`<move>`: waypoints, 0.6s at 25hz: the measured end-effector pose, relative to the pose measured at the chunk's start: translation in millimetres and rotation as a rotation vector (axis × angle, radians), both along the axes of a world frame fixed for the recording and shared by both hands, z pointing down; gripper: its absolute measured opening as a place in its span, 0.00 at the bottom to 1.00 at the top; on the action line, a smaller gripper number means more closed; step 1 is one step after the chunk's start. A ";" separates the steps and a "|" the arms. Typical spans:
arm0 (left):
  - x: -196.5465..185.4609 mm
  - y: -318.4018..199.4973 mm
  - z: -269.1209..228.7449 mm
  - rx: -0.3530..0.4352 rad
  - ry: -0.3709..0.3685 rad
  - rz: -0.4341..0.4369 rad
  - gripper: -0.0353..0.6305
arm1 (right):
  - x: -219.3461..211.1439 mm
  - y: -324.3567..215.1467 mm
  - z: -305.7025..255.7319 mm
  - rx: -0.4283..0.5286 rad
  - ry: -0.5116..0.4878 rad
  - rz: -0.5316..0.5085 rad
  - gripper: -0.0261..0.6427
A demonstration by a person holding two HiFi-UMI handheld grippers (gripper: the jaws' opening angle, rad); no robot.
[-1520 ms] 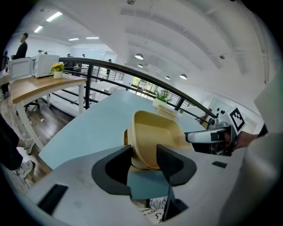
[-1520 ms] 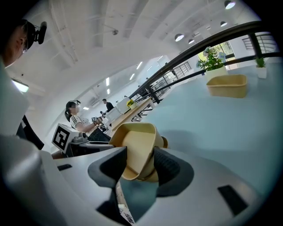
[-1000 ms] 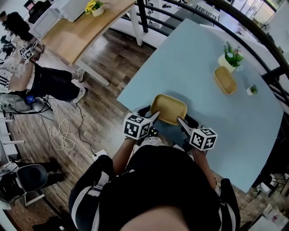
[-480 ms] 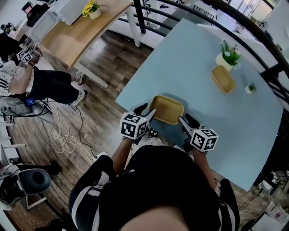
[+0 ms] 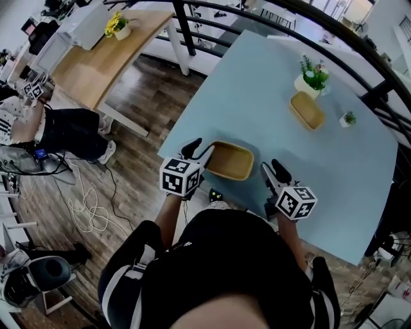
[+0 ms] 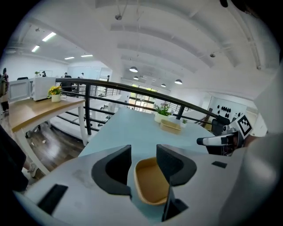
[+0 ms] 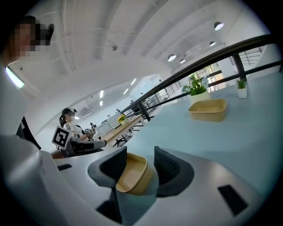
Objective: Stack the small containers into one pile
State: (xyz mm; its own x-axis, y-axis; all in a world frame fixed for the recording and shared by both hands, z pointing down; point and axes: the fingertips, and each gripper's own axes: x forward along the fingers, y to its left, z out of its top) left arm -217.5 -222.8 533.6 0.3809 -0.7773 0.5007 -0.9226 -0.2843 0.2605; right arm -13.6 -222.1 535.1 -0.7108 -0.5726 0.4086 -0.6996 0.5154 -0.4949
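A pale blue is shown by the table (image 5: 276,90), and a warm tan by both the near container (image 5: 230,160) and the far container (image 5: 306,110). Black-and-white square markers are carried on the cubes of the left gripper (image 5: 199,151) and the right gripper (image 5: 273,172), whose bodies are light grey with dark grey jaw pads. The floor (image 5: 141,96) is patterned in dark brown wood planks, and the desk (image 5: 83,64) is finished in light wood. Yellow flowers (image 5: 115,24) and a green plant (image 5: 311,69) in a cream pot are seen. The railing (image 5: 257,5) is black, and the person's top (image 5: 212,270) is black with white sleeve stripes.
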 end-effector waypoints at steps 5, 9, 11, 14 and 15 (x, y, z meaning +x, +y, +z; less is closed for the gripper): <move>2.4 -26.0 -22.4 0.068 -0.029 0.059 0.32 | 22.4 -12.5 -21.2 0.077 0.016 0.084 0.33; 8.7 -46.5 -37.1 0.109 -0.050 0.127 0.32 | 36.9 -17.3 -35.7 0.115 0.011 0.155 0.33; 11.0 -56.5 -42.9 0.131 -0.064 0.159 0.32 | 42.6 -19.5 -40.9 0.133 0.014 0.188 0.33; 13.8 -72.2 -54.4 0.170 -0.069 0.199 0.31 | 50.5 -24.2 -49.0 0.160 0.019 0.237 0.33; 14.5 -77.0 -58.4 0.182 -0.068 0.213 0.31 | 52.5 -25.6 -52.0 0.168 0.020 0.252 0.33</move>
